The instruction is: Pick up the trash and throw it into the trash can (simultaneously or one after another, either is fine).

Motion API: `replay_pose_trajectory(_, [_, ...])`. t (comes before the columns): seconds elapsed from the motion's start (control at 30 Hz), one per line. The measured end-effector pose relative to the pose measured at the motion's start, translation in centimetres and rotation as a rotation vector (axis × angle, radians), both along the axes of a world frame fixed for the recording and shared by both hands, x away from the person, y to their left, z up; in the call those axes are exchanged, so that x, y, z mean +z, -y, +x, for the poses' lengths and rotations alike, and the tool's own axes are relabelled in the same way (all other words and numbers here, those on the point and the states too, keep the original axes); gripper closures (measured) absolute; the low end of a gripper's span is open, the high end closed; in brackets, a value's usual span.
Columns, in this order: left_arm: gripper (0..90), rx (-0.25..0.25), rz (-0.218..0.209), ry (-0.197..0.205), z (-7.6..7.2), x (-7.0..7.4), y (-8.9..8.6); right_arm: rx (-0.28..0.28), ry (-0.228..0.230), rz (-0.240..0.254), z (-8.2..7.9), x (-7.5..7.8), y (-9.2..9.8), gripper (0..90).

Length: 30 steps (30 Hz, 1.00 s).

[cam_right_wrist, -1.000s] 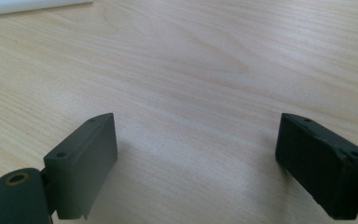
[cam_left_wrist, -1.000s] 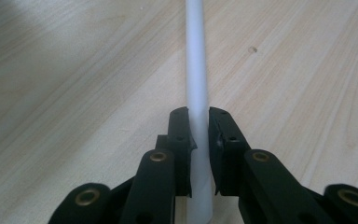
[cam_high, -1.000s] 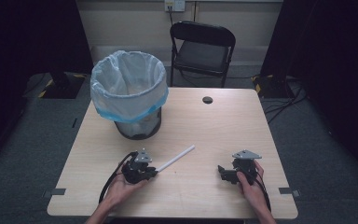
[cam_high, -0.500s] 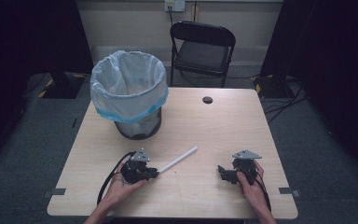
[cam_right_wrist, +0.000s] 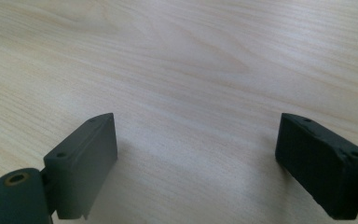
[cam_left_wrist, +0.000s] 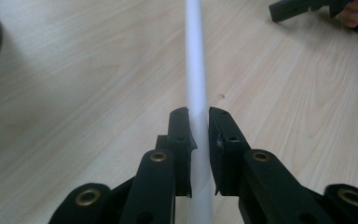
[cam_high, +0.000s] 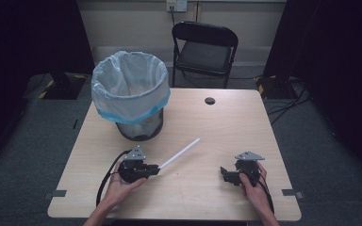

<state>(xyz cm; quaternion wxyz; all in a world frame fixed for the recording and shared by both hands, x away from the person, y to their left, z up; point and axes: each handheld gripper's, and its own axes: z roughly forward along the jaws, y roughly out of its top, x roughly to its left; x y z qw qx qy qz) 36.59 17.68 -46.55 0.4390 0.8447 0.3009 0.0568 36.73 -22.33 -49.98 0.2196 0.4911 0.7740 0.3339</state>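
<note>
I have the left gripper (cam_high: 153, 168) clamped on the near end of the white tube (cam_high: 180, 153), and in the left gripper view the two black fingers (cam_left_wrist: 181, 135) press on it from both sides, so the grip looks firm. I take the tube (cam_left_wrist: 196, 84) at its end rather than its middle because that leaves nearly its whole length sticking out ahead of the gripper, pointing up the tabletop (cam_high: 226, 127) and to the right. From that hold I judge I could swing the free end over a rim and let it drop.

The tube sits low over the wood near the front edge; whether its far end rests on the surface or hangs just clear of it I cannot tell.

The bin with the pale liner (cam_high: 130, 94) stands at the back left, close behind my left hand (cam_high: 122, 183), which is why the left side does the carrying: the reach is short.

My right gripper (cam_high: 226, 173) rests well apart on the right side, its fingers (cam_right_wrist: 86, 161) spread wide with nothing but bare wood between them. I keep it parked there so it stays out of the tube's path.
</note>
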Motion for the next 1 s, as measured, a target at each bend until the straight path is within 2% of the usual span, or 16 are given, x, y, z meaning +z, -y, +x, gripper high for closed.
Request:
replay_pose_trajectory(0.23, [80.0, 0.018, -0.037, 0.037, -0.2, 1.3, -0.6, 0.0, 0.0, 0.0, 0.0, 0.0, 0.0, 11.9])
replay_pose_trajectory(0.33, [80.0, 0.023, -0.068, 0.048, -0.3, 1.8, -0.9, 0.0, 0.0, 0.0, 0.0, 0.0, 0.0, 11.9])
replay_pose_trajectory(0.37, [80.0, 0.029, -0.081, 0.04, -0.4, 1.9, -1.0, 0.0, 0.0, 0.0, 0.0, 0.0, 0.0, 11.9])
replay_pose_trajectory(0.47, [79.9, 0.036, -0.082, 0.049, -0.4, 2.2, -1.3, 0.0, 0.0, 0.0, 0.0, 0.0, 0.0, 11.9])
replay_pose_trajectory(0.67, [79.9, 0.049, -0.125, 0.071, -0.3, 3.4, -2.1, 0.0, 0.0, 0.0, 0.0, 0.0, 0.0, 11.8])
replay_pose_trajectory(0.7, [79.9, 0.055, -0.161, 0.074, -0.1, 3.7, -2.5, 0.0, -0.001, 0.0, 0.0, 0.0, 0.0, 11.8])
replay_pose_trajectory(0.8, [79.9, 0.058, -0.145, 0.095, -0.1, 4.1, -2.7, 0.0, -0.001, 0.0, 0.0, 0.0, 0.0, 11.8])
replay_pose_trajectory(0.83, [79.9, 0.061, -0.158, 0.094, -0.1, 4.4, -2.9, 0.001, -0.001, 0.0, 0.0, 0.0, 0.0, 11.8])
replay_pose_trajectory(1.0, [80.0, 0.068, -0.168, 0.131, -0.1, 5.8, -3.7, 0.001, -0.001, 0.0, 0.0, 0.0, 0.0, 11.8])
